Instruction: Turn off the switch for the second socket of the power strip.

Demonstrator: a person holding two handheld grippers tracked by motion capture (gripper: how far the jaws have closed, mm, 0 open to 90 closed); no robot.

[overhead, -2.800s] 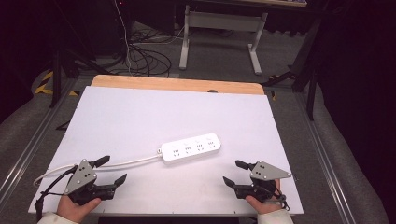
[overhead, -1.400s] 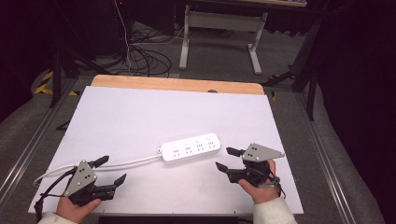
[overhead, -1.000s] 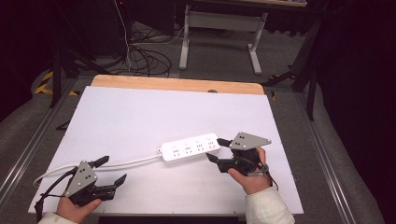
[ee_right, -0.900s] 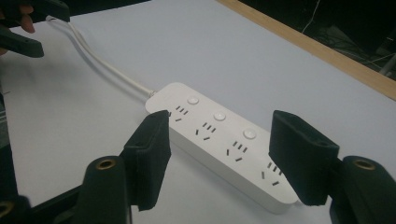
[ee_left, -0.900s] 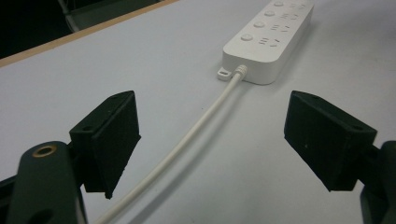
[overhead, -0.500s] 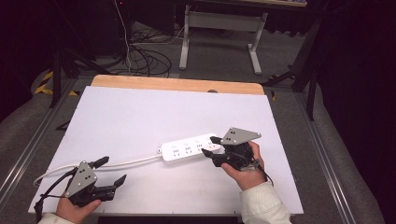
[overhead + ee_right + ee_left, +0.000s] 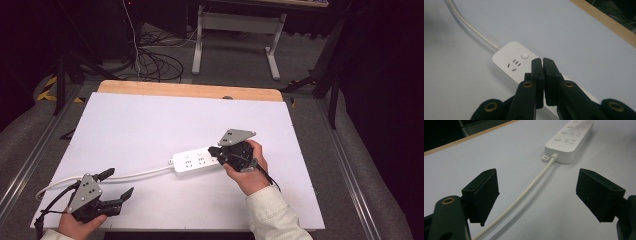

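Left gripper (image 7: pixel 116 187) held low near the front left corner of the table (image 7: pixel 150 120), jaws spread wide, pointing right and slightly away. Right gripper (image 7: pixel 214 152) out over the table's middle, right of centre, jaws just closed together with nothing between them, pointing left, hand (image 7: pixel 248 170) wrapped behind it.

A white rectangular board (image 7: pixel 150 125) covers the work surface; a light wooden strip (image 7: pixel 190 90) runs along its far edge. Grey metal rails (image 7: pixel 27 160) flank the board left and right. The floor is grey carpet (image 7: pixel 235 65), dimly lit, while the board itself is evenly bright. Beyond the table stands a grey metal frame with two splayed feet (image 7: pixel 235 30). A tangle of black cables (image 7: pixel 155 60) lies on the carpet at far left. Yellow-and-black hazard tape (image 7: pixel 50 87) marks the floor left. The right side falls into darkness.
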